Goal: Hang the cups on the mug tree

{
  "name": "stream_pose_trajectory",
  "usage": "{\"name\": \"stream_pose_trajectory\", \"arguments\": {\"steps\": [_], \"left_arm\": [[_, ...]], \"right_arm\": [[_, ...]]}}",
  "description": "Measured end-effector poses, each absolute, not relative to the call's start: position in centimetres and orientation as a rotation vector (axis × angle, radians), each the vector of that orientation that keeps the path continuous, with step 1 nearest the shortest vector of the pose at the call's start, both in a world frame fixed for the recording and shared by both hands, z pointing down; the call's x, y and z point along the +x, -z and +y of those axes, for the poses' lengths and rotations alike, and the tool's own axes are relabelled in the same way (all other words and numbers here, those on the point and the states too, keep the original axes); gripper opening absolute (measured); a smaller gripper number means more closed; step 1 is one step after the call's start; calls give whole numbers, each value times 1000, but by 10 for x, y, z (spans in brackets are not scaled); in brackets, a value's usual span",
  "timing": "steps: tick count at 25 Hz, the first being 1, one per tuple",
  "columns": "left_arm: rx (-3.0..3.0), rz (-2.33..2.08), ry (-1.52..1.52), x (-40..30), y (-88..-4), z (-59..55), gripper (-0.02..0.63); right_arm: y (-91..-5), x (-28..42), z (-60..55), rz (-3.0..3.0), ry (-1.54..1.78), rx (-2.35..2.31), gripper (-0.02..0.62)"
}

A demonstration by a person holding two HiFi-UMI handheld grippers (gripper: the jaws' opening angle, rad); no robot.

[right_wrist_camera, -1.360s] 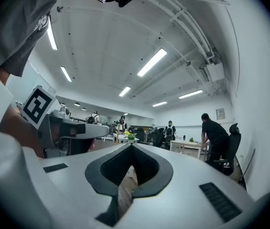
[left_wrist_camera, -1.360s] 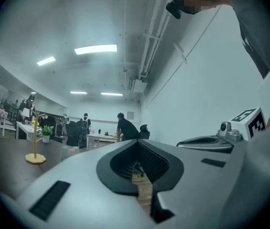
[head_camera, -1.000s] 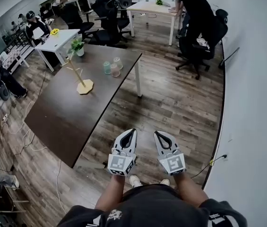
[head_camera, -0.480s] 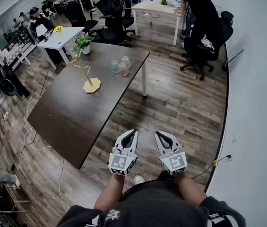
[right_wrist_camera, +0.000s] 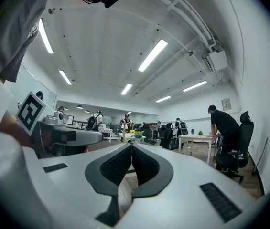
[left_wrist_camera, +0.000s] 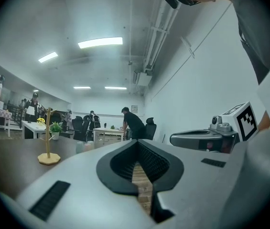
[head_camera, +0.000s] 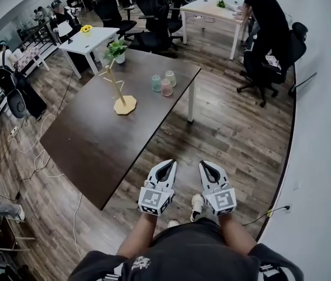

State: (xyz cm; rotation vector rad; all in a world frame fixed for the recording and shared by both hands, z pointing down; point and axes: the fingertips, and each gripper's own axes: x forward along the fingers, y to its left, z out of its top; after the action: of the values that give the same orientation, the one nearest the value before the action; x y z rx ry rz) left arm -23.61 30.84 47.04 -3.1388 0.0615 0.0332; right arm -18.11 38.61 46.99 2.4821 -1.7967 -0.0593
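Note:
A wooden mug tree (head_camera: 121,94) stands on the dark table (head_camera: 89,145), toward its far end. Three cups (head_camera: 164,83), one green, one pink and one clear, sit grouped to the right of it near the table's far right corner. Both grippers are held low in front of the person, over the wood floor, off the table's near corner. My left gripper (head_camera: 170,163) is shut and empty. My right gripper (head_camera: 205,164) is shut and empty too. In the left gripper view the mug tree (left_wrist_camera: 48,138) and the cups (left_wrist_camera: 84,147) show far off to the left.
A small potted plant (head_camera: 118,49) stands at the table's far end. Beyond are white desks (head_camera: 92,38), office chairs (head_camera: 159,25) and several people. A person in black (head_camera: 268,19) leans on a desk at the back right. Cables (head_camera: 39,157) lie on the floor left of the table. A white wall (head_camera: 323,127) runs along the right.
The table, mug tree and cups have slid rightward and lower in the head view, so the person has stepped closer. Both grippers stay shut side by side.

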Motion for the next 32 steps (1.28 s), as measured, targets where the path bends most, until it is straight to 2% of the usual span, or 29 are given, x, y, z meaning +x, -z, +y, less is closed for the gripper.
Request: {"name": "stream_pose_trajectory", "arguments": {"steps": [9, 18, 32], "left_arm": [[-3050, 143, 10, -157, -460, 284, 0], [-3061, 219, 5, -90, -455, 262, 0], [-3084, 418, 53, -69, -473, 214, 0]], "right_arm": [[-446, -108, 352, -1973, 156, 2430, 25], [-464, -41, 337, -2020, 106, 2368, 25], [-479, -6, 299, -2106, 30, 2279, 25]]}}
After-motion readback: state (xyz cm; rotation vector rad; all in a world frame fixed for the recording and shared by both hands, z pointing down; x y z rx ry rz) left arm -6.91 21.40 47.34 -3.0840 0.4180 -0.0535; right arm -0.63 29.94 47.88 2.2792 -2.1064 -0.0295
